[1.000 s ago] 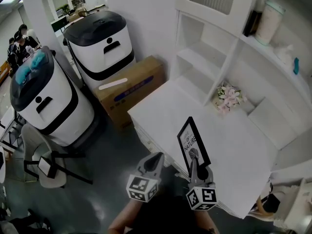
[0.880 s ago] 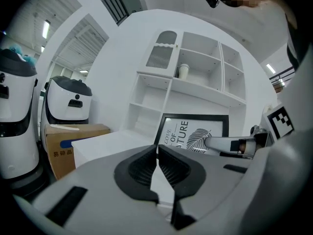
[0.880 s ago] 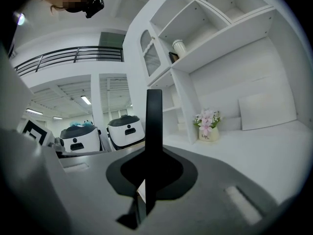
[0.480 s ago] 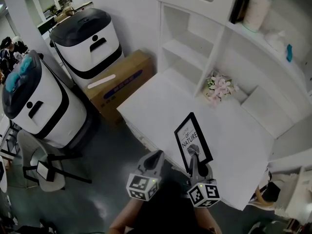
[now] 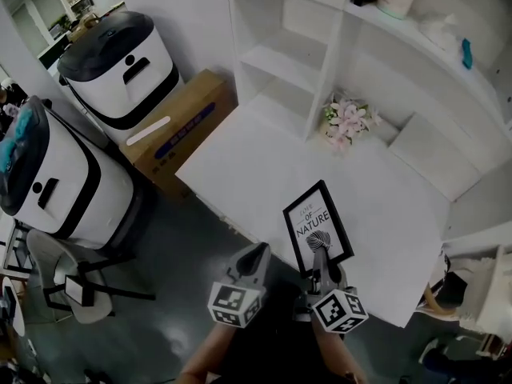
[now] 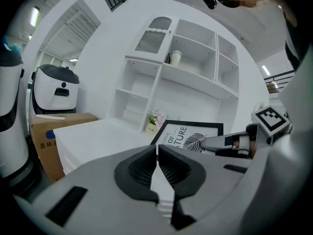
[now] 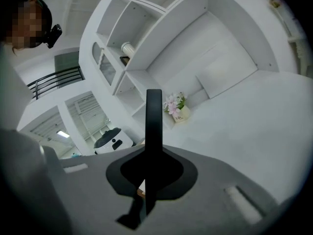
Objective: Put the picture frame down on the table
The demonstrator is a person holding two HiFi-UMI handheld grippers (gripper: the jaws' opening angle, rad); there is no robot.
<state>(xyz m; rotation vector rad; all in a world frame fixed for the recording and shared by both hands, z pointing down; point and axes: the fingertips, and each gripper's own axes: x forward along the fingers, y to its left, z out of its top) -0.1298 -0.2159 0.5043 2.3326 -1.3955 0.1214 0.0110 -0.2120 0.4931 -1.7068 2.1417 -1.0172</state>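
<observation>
A black picture frame (image 5: pixel 318 228) with a white print of a leaf stands tilted over the near edge of the white table (image 5: pixel 264 166). My right gripper (image 5: pixel 322 261) is shut on its lower edge. In the right gripper view the frame (image 7: pixel 153 126) shows edge-on as a dark bar rising between the jaws. The left gripper view shows the frame (image 6: pixel 188 138) from the front. My left gripper (image 5: pixel 258 256) hangs shut and empty just left of the frame, off the table's edge; its jaws (image 6: pixel 157 166) meet with nothing between them.
A small pot of pink flowers (image 5: pixel 342 122) sits at the back of the table, below white shelves (image 5: pixel 296 46). A cardboard box (image 5: pixel 178 130) and two white-and-black machines (image 5: pixel 120 54) stand on the dark floor to the left. A chair (image 5: pixel 68 278) is near left.
The frame has tipped back so its printed face shows more fully. Both grippers stay near the table's front edge as the view has drifted over the table.
</observation>
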